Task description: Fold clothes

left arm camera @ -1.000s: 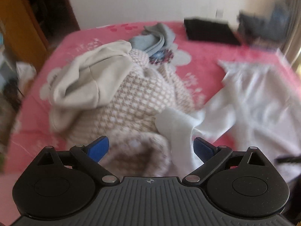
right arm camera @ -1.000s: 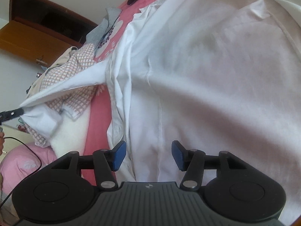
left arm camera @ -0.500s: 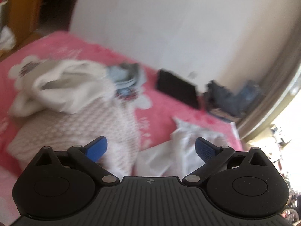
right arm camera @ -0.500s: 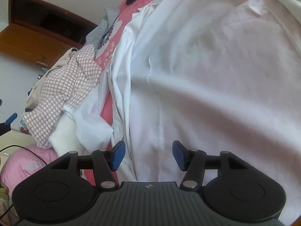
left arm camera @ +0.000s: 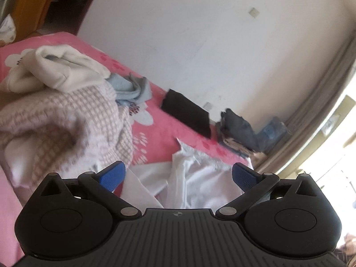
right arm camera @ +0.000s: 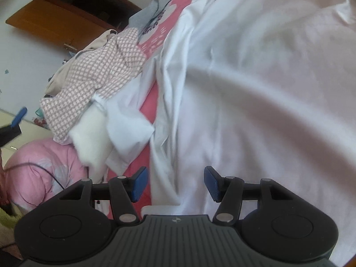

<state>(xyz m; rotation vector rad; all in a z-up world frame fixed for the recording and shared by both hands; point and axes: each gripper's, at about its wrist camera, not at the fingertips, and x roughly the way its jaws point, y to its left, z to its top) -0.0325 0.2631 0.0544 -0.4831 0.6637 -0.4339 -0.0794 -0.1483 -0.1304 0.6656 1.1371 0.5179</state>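
A white shirt (right arm camera: 255,84) lies spread on the pink bed and fills most of the right wrist view. Its sleeve (right arm camera: 129,122) lies crumpled to the left beside a pink checked garment (right arm camera: 95,77). My right gripper (right arm camera: 175,183) is open and empty, just above the shirt's side. In the left wrist view the white shirt (left arm camera: 195,178) lies ahead of my left gripper (left arm camera: 178,173), which is open, empty and raised off the bed. The checked garment (left arm camera: 66,129) is piled at the left.
A cream garment (left arm camera: 62,71) and a light blue one (left arm camera: 131,89) top the pile. A black folded item (left arm camera: 187,115) and dark blue jeans (left arm camera: 240,131) lie by the wall. A pink pillow (right arm camera: 40,166) and a wooden wardrobe (right arm camera: 62,15) are at the left.
My left gripper let go of the white sleeve, which dropped onto the bed, and it swung up and away toward the wall. My right gripper barely moved.
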